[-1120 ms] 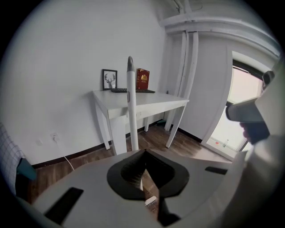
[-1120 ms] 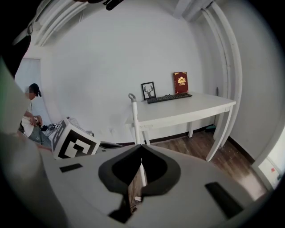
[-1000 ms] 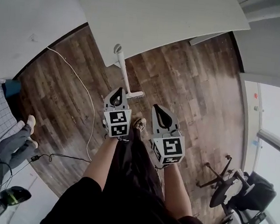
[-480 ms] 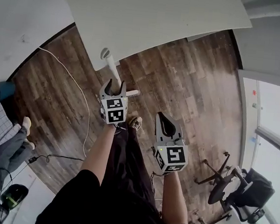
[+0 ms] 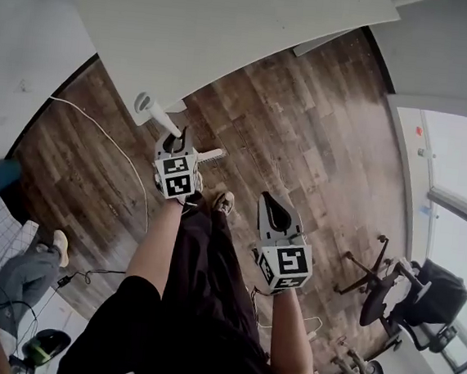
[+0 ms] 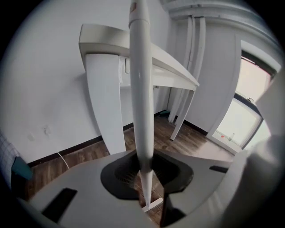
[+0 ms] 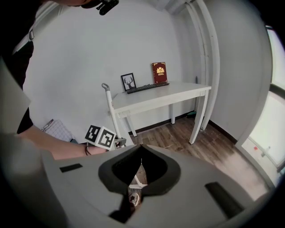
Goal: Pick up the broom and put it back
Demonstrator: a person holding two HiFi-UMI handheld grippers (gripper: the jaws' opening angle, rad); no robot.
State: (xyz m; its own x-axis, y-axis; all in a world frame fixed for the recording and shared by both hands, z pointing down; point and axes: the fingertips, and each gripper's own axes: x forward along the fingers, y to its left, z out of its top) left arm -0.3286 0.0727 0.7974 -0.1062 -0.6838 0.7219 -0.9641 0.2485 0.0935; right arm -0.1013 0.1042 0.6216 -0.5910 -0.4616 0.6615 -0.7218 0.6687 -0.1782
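Note:
The broom stands upright by the desk: white handle (image 5: 156,117), small head (image 5: 210,153) on the wood floor. My left gripper (image 5: 172,142) is at the handle's lower part. Its jaws have just been closing, with the handle between them. In the left gripper view the broom handle (image 6: 140,89) runs straight up through the jaws of the left gripper (image 6: 143,171), which press on it. My right gripper (image 5: 273,209) hangs apart to the right, shut and empty. From the right gripper (image 7: 140,152) view I see the left gripper's marker cube (image 7: 103,136) and the broom's top (image 7: 106,89).
A white desk (image 5: 232,26) stands just beyond the broom, and its leg (image 6: 104,102) is close behind the handle. A white cable (image 5: 129,164) trails on the floor at the left. An office chair (image 5: 404,293) is at the right. A person sits at the lower left (image 5: 20,272).
My left gripper moved up and left in the head view to the broom handle, opened wide, then closed around it. My right gripper drifted lower and rightwards, still shut.

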